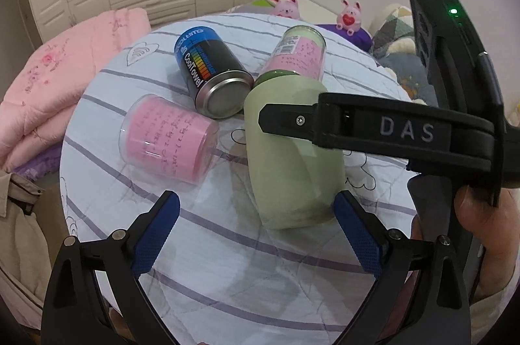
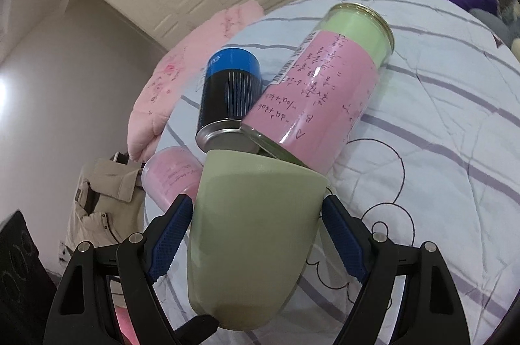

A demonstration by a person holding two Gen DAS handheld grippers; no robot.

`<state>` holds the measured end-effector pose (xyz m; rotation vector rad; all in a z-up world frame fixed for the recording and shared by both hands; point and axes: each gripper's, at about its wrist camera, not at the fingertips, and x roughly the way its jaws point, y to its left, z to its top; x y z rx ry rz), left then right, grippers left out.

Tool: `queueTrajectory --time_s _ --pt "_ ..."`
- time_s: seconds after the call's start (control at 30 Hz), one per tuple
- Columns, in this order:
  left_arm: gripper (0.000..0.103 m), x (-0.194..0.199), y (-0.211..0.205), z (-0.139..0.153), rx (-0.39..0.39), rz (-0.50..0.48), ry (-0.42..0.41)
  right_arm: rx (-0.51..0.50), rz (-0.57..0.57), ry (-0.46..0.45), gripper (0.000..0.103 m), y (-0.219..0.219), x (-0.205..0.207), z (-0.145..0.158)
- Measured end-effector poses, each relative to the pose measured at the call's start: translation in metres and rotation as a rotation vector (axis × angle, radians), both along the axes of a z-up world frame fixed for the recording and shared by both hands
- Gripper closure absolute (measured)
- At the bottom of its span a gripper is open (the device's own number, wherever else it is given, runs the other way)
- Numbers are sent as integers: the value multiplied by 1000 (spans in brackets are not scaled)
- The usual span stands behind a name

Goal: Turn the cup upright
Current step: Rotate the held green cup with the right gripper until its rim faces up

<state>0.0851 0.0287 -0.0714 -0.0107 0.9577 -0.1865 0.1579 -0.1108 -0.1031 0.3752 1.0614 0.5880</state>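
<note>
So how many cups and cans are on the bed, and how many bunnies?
Green cup: 1, the green cup, lying on its side.
Cans: 3, the blue and black can, the short pink can, the tall pink and green can.
Pink bunny toys: 2, one bunny and another bunny.
Total: 6.

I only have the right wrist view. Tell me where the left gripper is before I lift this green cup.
Observer: The left gripper hangs just short of the green cup's base, jaws wide open, holding nothing.
Operator: Report what lies left of the cup. It's half hidden for me.
Observer: A clear cup with pink lining lies on its side, apart from the green cup.
Operator: Read me the blue can's label.
Observer: The blue can reads "CoolTowel".
</note>
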Motion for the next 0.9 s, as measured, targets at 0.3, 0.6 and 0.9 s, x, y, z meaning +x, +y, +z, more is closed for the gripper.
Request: queueTrajectory --time_s 0.3,0.6,0.9 --pt "6 -10 -7 4 16 -2 -24 -91 -18 -125 21 -6 -22 19" --pt "6 -13 -17 3 31 -13 -22 -191 -44 -287 27 -11 -46 47" --pt "6 -9 -16 -1 41 -1 -12 -64 -70 -124 22 -26 -34 22"
